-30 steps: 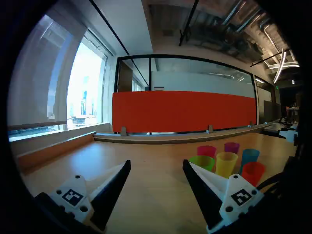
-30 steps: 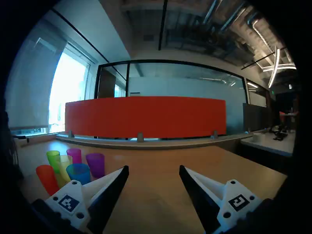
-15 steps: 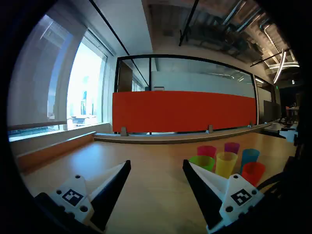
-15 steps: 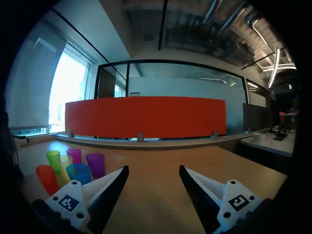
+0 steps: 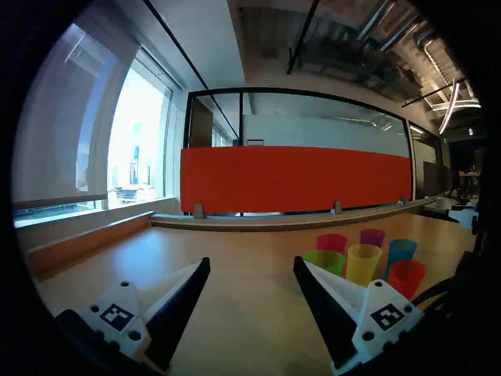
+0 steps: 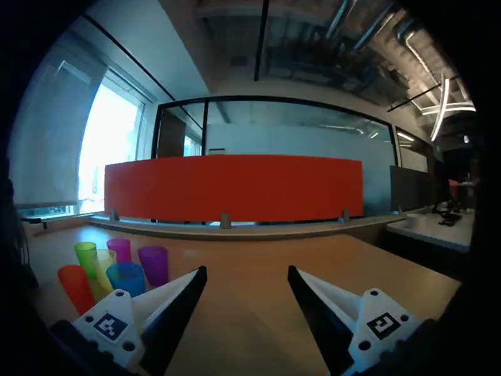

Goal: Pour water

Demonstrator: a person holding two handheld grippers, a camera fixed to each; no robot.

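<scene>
Several coloured plastic cups stand grouped on the wooden table. In the left gripper view they sit at the right: a yellow cup (image 5: pixel 363 262), a green cup (image 5: pixel 324 260), a pink cup (image 5: pixel 331 242), a purple cup (image 5: pixel 372 237), a blue cup (image 5: pixel 401 250) and an orange-red cup (image 5: pixel 406 276). My left gripper (image 5: pixel 252 266) is open and empty, left of them. In the right gripper view the same group stands at the left: orange-red cup (image 6: pixel 75 286), blue cup (image 6: pixel 126 277), purple cup (image 6: pixel 153 262). My right gripper (image 6: pixel 247 274) is open and empty, to their right.
An orange-red divider panel (image 5: pixel 294 177) runs along the table's far edge. A window ledge (image 5: pixel 87 232) borders the table on the left. Another desk (image 6: pixel 432 229) with dark objects stands at the right.
</scene>
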